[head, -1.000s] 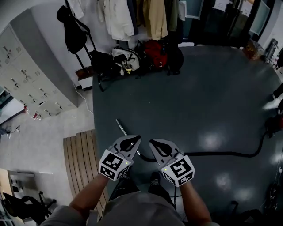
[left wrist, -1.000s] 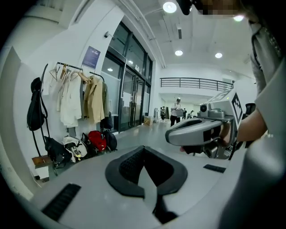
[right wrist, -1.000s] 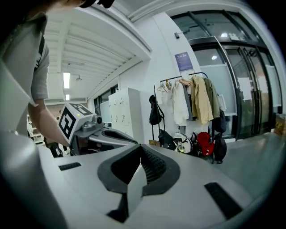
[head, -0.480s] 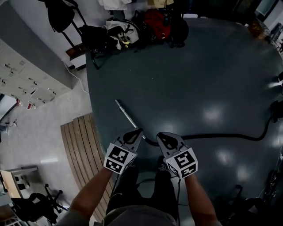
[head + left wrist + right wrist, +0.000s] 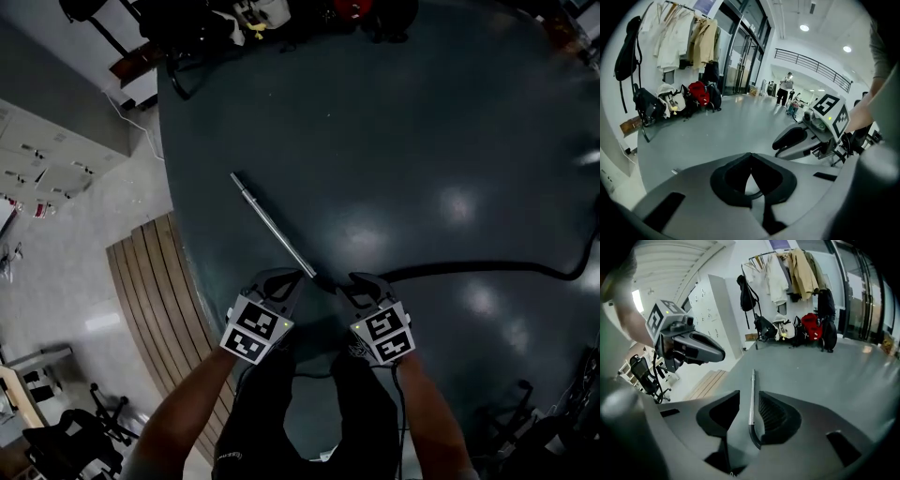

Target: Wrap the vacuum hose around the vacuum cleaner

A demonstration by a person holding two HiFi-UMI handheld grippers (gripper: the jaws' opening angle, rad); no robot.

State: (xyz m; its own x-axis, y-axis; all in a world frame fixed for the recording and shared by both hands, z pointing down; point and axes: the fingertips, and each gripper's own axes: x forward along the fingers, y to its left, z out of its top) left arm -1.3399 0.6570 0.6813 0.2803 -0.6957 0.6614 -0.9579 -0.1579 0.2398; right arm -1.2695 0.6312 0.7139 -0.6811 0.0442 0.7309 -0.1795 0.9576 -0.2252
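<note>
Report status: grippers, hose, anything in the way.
Left gripper shut, empty. Right gripper just opening, metal wand showing in the gap, not gripped. Hose lies loose on floor, running right. Nothing seen in the way.

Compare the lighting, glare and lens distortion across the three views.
Head view: dim and underexposed, with pale glare patches on the glossy dark grey floor. Left gripper view: bright, fisheye-curved, black corners, white ceiling lamps blown out. Right gripper view: evenly lit, the silver metal tube sharp, edges bent.
</note>
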